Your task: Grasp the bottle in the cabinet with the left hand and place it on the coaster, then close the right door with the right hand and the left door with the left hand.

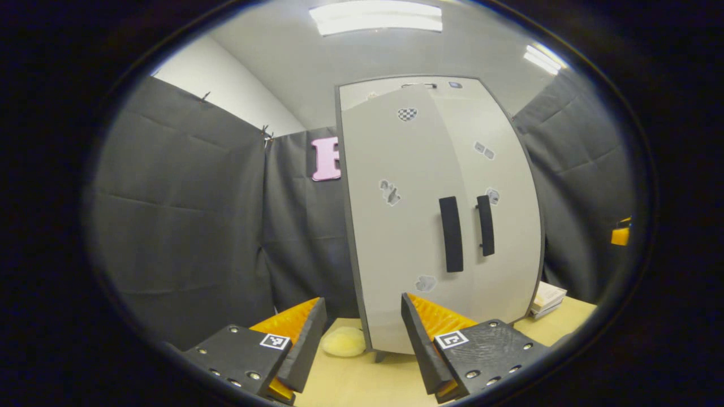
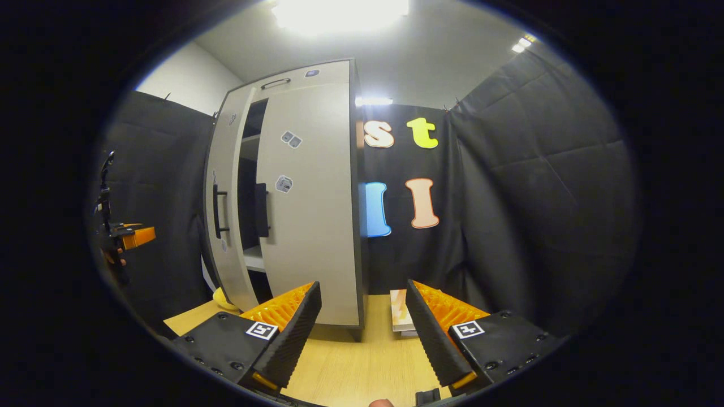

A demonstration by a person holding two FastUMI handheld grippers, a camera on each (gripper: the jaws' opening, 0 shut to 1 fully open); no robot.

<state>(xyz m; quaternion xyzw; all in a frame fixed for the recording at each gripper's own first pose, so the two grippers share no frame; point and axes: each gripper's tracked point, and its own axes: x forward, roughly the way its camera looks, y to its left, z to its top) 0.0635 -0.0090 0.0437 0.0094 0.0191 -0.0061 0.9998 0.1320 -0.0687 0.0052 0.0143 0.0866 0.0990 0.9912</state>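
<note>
The left gripper (image 1: 362, 333) hovers at lower centre of its view, fingers spread and empty, facing the cabinet (image 1: 441, 215) – its left door (image 1: 396, 226) slightly ajar. The right gripper (image 2: 362, 328), also released, sees the dark gap between the doors and books (image 2: 400, 311) on the table (image 2: 350, 362) – the bottle cannot be made out

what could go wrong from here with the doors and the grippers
1. The cabinet's left door stands ajar, leaving a gap beside the right door; a push that stops short may leave it ajar.
2. The left gripper is open, close to the left door's lower edge; its fingers could snag that edge instead of pushing flat.
3. The yellow item on the table lies by the cabinet's foot and may get knocked.
</note>
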